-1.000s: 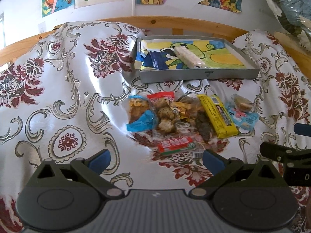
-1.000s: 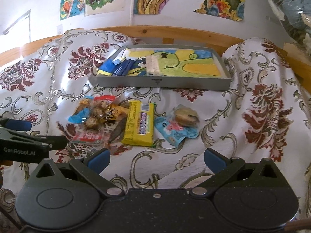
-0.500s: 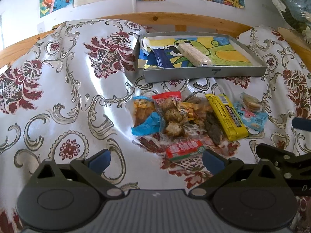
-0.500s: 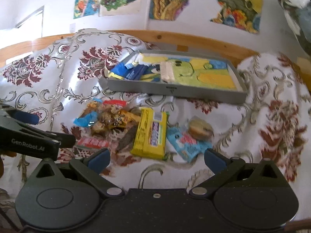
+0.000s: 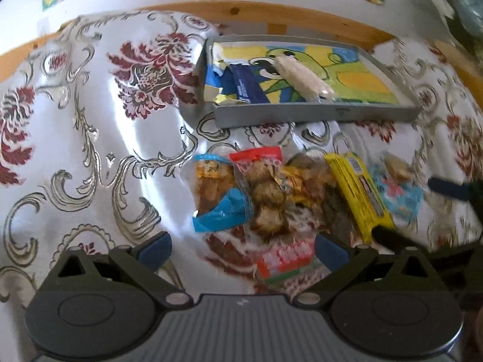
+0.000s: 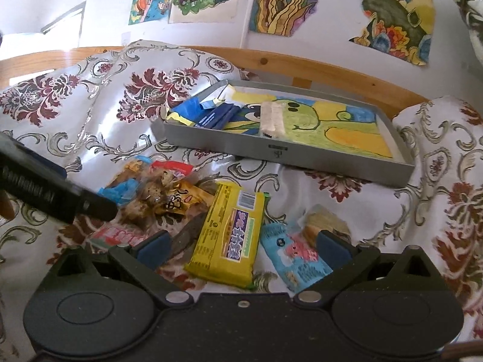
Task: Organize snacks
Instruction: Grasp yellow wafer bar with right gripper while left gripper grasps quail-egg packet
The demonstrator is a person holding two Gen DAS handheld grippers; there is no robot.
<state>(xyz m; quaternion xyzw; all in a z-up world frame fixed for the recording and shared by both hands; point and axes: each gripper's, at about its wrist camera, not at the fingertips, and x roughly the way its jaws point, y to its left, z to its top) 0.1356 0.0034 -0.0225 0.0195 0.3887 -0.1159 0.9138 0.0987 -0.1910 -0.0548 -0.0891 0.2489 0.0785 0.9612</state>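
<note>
One grey tray point(image 6: 302, 154) sits at twelve o'clock on the floral cloth point(image 6: 90, 138), and three things can be made out in it: a crumpled blue-and-yellow wrapper point(image 6: 187, 111) in the corner at nine o'clock, a dark blue packet point(image 6: 219, 117) just beside it, and a pale wafer bar point(image 6: 273, 119) toward the middle. Below the tray lies one heap of loose snacks, some seven by count: a blue-trimmed bag point(image 5: 215, 193), a red-topped bag of brown balls point(image 5: 264, 193), a yellow-orange pack point(image 6: 178, 199) partly buried, a dark flat piece point(image 6: 188, 235) mostly covered, a yellow bar point(image 6: 231, 235), a light blue packet point(image 6: 297, 259) touching a round cookie in clear wrap point(image 6: 327, 221), and a red-and-white pack point(image 5: 285, 258) at six o'clock. The overlaps make the exact count uncertain.

The left claw point(image 5: 241, 249) is spread wide and empty, the red-and-white pack between its tips. The right claw point(image 6: 241, 246) is likewise spread and empty, low over the yellow bar. Much of the left view is blurred, and each claw appears only as a dark, cut-off shape at the edge of the other's view.
</note>
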